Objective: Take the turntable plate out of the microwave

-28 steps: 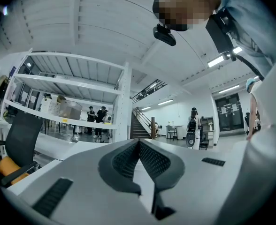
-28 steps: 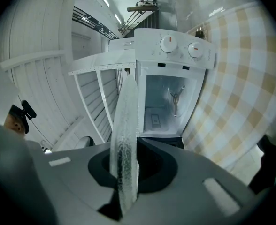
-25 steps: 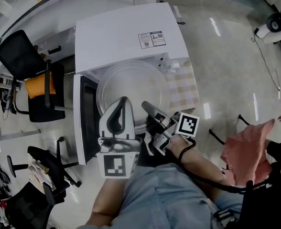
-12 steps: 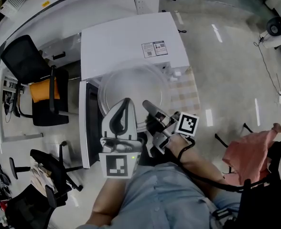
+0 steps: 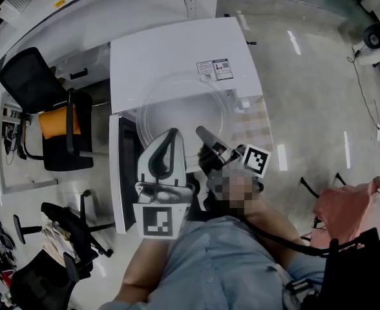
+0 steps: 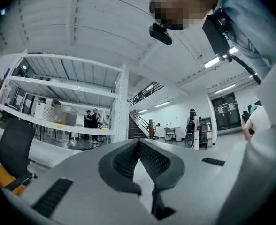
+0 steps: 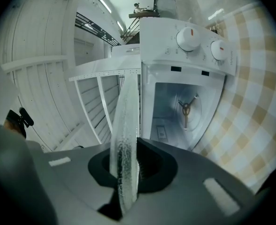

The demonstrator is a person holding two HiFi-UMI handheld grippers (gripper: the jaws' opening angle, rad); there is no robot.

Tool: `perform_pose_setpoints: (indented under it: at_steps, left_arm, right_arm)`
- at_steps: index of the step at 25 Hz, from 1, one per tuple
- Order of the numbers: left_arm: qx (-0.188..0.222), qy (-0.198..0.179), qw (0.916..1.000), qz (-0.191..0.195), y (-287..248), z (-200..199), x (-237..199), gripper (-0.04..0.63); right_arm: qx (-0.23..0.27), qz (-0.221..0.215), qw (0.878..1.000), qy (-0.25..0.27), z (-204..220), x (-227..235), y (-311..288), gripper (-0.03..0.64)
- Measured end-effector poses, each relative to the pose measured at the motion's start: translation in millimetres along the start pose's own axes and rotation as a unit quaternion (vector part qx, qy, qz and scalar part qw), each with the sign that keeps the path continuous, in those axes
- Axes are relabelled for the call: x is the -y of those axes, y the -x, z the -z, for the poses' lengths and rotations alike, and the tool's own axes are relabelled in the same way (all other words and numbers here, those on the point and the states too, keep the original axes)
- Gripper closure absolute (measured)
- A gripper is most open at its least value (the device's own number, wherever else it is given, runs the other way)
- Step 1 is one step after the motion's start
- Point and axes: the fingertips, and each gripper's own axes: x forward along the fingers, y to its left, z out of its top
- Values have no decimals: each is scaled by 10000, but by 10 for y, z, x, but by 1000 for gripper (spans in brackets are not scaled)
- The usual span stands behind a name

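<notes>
Left hand-held gripper: jaws together, nothing between them; idle by the plate's near-left rim.
Right hand-held gripper: clamped on the near rim of the plate, which shows edge-on between the pads.
Turntable plate: clear glass, carried in the air in front of the open microwave, over the front edge of the worktop with its checked cloth; held at one rim only.
Step in hand: judged as drawing the plate clear of the opening; likely near done.
Handling: keep the clamp firm and the plate level, since the far rim probably levers hard on a single pinch. Draw it straight back, slowly. The free left jaws could steady the opposite rim.
Door: swung open at the left; keep the plate's left edge off it.
Microwave: white, two knobs beside the opening.
Cavity: bare, only the drive hub showing.
Risk: smooth glass may slip or knock the frame.
</notes>
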Motion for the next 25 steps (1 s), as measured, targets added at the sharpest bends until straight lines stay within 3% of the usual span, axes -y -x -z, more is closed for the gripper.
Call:
perform_pose_setpoints:
  at_steps: [14,25]
  left_arm:
    - [-135,117,9998,42,-248,132,-356,588]
    - [-332,211,9992,62,-294,262,-555,588]
  right_arm:
    - [335,-165,9993,96,-232,69,-375,589]
    - [692,69,9975,140,-431,87,-607,586]
